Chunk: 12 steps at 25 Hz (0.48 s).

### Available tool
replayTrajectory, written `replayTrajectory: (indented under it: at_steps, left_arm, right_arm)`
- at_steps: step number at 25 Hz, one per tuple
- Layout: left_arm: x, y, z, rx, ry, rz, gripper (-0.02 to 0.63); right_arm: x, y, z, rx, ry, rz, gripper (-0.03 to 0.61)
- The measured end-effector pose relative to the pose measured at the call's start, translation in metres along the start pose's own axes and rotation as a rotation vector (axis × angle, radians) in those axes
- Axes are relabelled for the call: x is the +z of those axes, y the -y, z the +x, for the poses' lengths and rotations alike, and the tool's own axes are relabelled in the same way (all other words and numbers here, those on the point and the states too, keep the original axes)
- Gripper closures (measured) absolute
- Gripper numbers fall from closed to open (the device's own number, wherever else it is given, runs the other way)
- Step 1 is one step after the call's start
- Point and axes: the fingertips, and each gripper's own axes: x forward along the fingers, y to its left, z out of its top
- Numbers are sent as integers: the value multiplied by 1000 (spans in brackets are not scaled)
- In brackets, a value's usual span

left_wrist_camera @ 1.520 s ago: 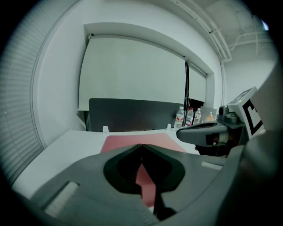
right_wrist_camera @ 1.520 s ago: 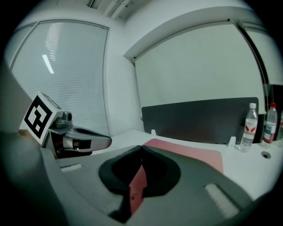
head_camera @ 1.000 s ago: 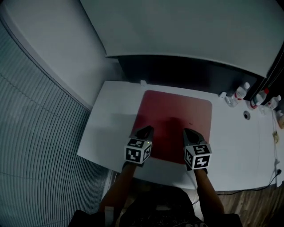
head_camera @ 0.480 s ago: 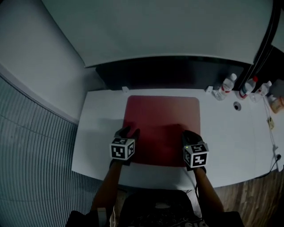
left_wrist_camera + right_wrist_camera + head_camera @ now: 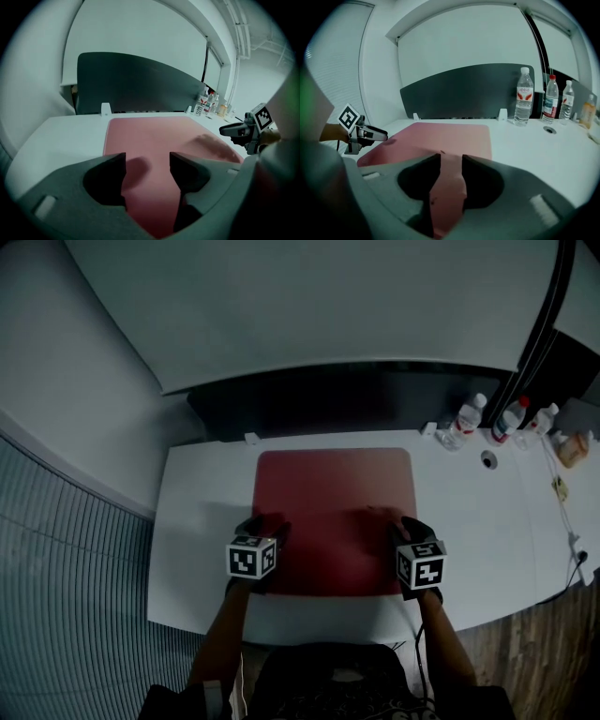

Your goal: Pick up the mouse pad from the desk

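A large red mouse pad (image 5: 336, 502) lies flat on the white desk (image 5: 202, 512). My left gripper (image 5: 267, 525) hovers low over the pad's near left corner. Its jaws have just been opening and stand open, with only the pad's surface (image 5: 154, 140) below the gap. My right gripper (image 5: 405, 523) is over the near right corner. Its jaws have also just been opening, leaving a narrow gap through which the pad (image 5: 450, 140) shows; nothing is pinched. Each gripper view shows the other: the right gripper (image 5: 243, 131) and the left gripper (image 5: 365, 133).
A dark partition panel (image 5: 356, 395) stands along the desk's back edge. Three water bottles (image 5: 524, 96) and a cable grommet (image 5: 487, 459) are at the back right. A cable (image 5: 570, 540) runs along the right end. The desk's front edge is just behind the grippers.
Both grippers have spread apart and sunk toward the pad's near corners. Their jaws went from shut to open. The head view has swung so the desk sits more squarely.
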Motion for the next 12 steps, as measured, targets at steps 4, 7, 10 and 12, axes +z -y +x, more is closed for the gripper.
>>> replayTrajectory:
  at_steps: [4, 7, 10, 12]
  left_arm:
    - [-10, -7, 8, -13, -25, -20, 303]
    - [-17, -11, 13, -25, -35, -36, 277]
    - [-22, -15, 18, -33, -50, -42, 248]
    - [-23, -19, 20, -28, -62, -40, 221]
  right_arm:
    - [-4, 11, 4, -31, -17, 1, 430]
    - [-2, 18, 5, -48, -9, -3, 412]
    - [1, 24, 8, -58, -6, -4, 382]
    - [0, 28, 11, -64, -11, 4, 358]
